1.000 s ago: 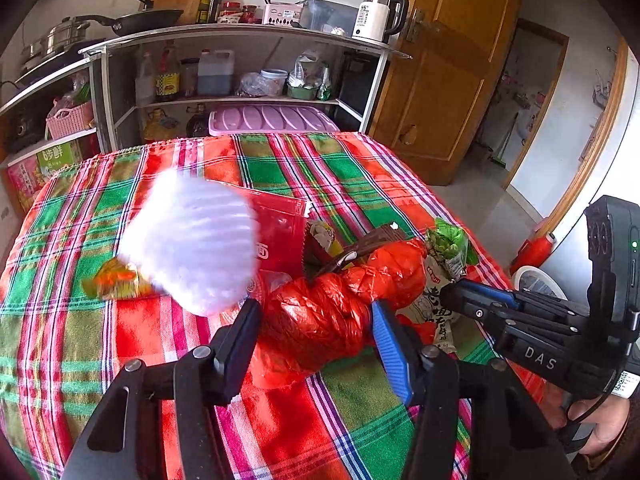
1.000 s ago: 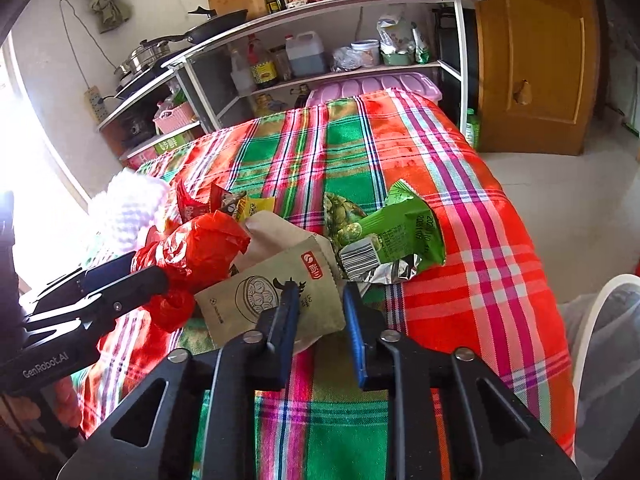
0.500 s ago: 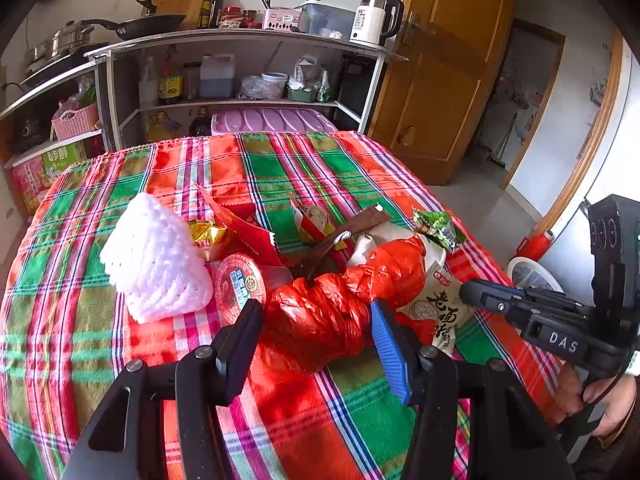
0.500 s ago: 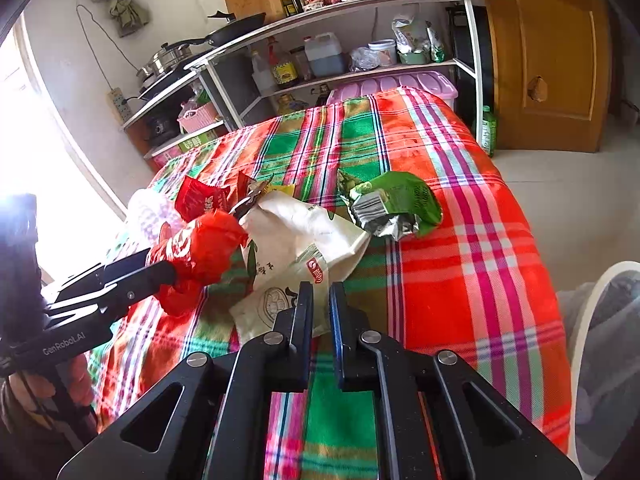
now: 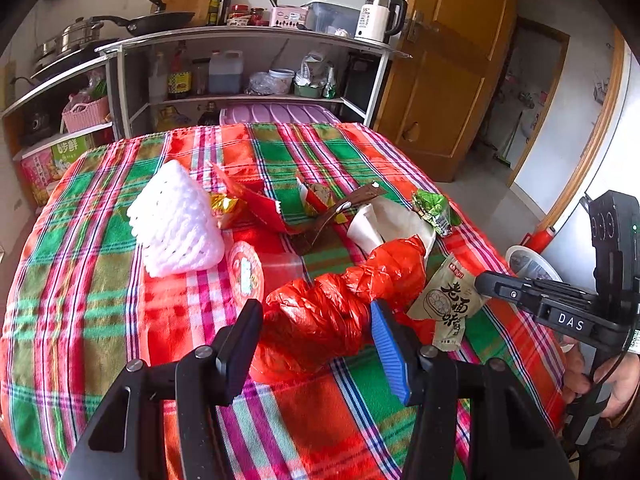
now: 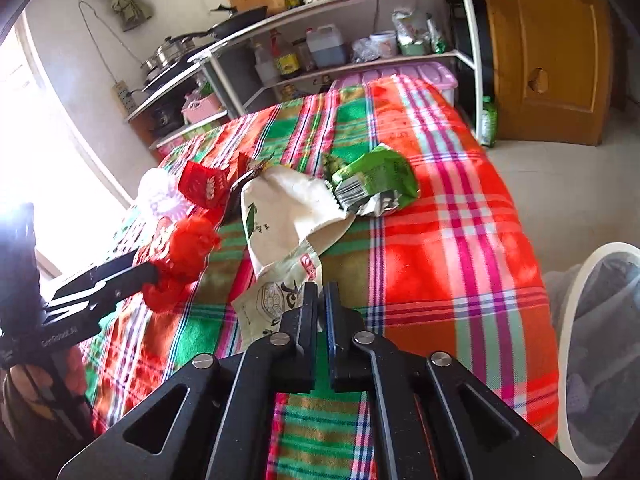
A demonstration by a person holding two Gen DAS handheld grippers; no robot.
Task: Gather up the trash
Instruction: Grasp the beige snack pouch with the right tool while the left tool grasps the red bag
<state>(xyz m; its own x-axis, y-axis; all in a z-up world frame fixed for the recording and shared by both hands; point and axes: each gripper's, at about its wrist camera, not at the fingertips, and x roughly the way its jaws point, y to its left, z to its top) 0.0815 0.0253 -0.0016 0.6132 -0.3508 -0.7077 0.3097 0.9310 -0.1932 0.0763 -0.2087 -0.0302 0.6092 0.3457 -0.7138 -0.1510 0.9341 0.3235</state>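
My left gripper (image 5: pixel 316 330) is shut on a crumpled red plastic bag (image 5: pixel 340 308), which also shows in the right wrist view (image 6: pixel 180 256). My right gripper (image 6: pixel 319 300) is shut on the corner of a tan snack packet (image 6: pixel 276 296) with dark printed characters, seen too in the left wrist view (image 5: pixel 448 300). Other trash lies on the plaid tablecloth (image 5: pixel 100 320): a white foam net (image 5: pixel 176 224), a red wrapper (image 5: pixel 256 204), a white paper bag (image 6: pixel 288 208), a green foil packet (image 6: pixel 376 180) and a round red lid (image 5: pixel 245 272).
A white-rimmed bin with a grey liner (image 6: pixel 600 344) stands off the table's right side, also in the left wrist view (image 5: pixel 524 260). A metal shelf rack (image 5: pixel 248 72) with bottles, pans and a kettle stands behind the table. A wooden door (image 5: pixel 440 80) is at the back right.
My right gripper has closed on the tan packet and pulled back toward the table edge. My left gripper has drawn back with the red bag, so the foam net sits farther away.
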